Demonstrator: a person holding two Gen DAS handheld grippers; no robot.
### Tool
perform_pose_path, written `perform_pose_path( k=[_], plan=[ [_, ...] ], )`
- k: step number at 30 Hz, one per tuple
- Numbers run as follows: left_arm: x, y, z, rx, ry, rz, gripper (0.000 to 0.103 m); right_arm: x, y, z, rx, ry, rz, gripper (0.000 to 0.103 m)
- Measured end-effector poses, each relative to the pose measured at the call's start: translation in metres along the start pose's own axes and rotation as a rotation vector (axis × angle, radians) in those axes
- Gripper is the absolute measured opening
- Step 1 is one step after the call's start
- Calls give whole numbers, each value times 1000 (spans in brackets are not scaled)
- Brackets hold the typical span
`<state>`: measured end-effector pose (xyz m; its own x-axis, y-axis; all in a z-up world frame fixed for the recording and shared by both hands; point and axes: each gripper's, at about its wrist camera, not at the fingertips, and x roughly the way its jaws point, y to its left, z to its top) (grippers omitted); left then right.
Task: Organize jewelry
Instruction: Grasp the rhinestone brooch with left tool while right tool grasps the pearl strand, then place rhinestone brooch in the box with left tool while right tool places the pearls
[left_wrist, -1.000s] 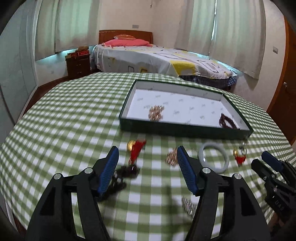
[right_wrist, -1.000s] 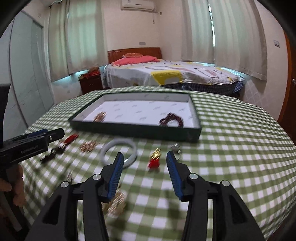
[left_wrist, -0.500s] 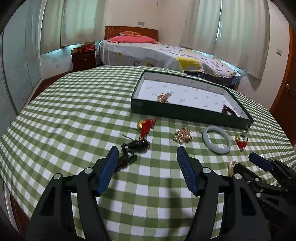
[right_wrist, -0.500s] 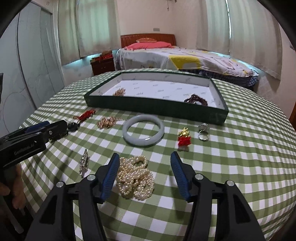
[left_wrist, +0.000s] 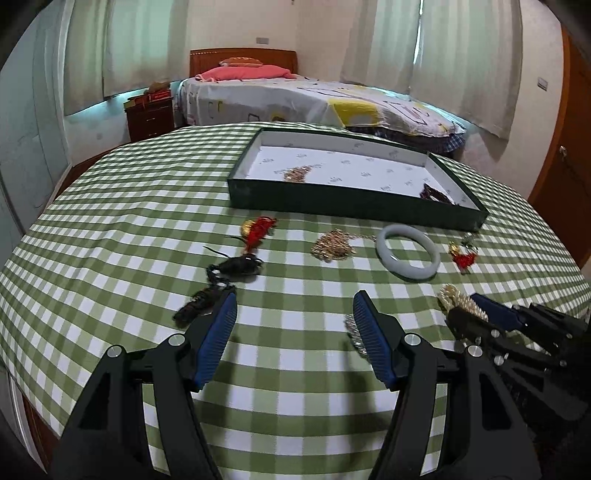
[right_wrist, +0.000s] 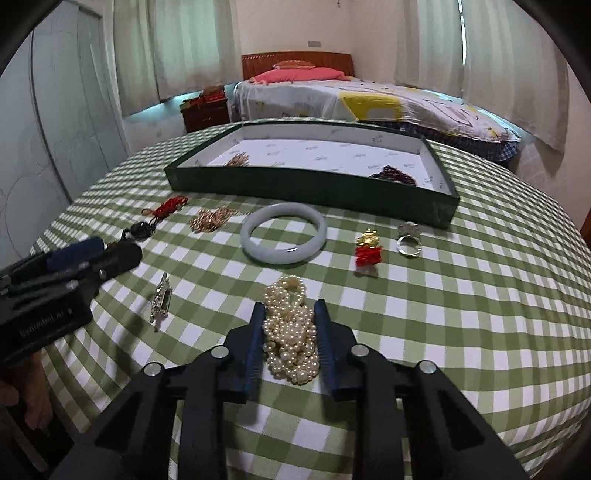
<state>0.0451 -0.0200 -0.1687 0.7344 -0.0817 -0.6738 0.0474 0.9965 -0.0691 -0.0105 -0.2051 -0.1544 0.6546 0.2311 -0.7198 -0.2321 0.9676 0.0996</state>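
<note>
A: What is sitting nearest on the right side?

B: The right gripper (right_wrist: 290, 314) is closing its jaws around the pearl necklace (right_wrist: 291, 332), the blue pads pressing its heaped strands on the checked tablecloth (right_wrist: 443, 314).

A: And the other one?

B: The left gripper (left_wrist: 294, 308) is hanging wide over bare cloth, gripping nothing; a black corded pendant (left_wrist: 238, 266) is lying just past its left finger.

A: What is lying farther out?

B: A pale jade bangle (right_wrist: 283, 232) is resting mid-table, between a gold chain pile (right_wrist: 210, 218) and a red-and-gold charm (right_wrist: 368, 248), with a silver ring (right_wrist: 409, 240) beside that. Beyond them, the green tray (right_wrist: 314, 186) is holding a gold piece and dark beads (right_wrist: 393, 174).
</note>
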Motion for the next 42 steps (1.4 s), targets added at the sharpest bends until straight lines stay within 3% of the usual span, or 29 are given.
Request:
perform_pose_path(
  k=[9,13,23,29,42],
  plan=[
    [10,-23,-7,55,45,-36,62,-12,-25,1,64,-47,-37,25],
    [20,-29,-12,73,75,-42,48,-14,-31,1,80,-59,-40,25],
    [19,-30,-16,97,49,-58,13,-13,-33,3,91,-71,-38,25],
    [16,-30,-15,97,40,-68,13,-15,-33,3,90,-86,-37,25],
    [-3,-31,3,111,-67,-65,13,-24,-28,9,78,-132,-45,25]
  ],
)
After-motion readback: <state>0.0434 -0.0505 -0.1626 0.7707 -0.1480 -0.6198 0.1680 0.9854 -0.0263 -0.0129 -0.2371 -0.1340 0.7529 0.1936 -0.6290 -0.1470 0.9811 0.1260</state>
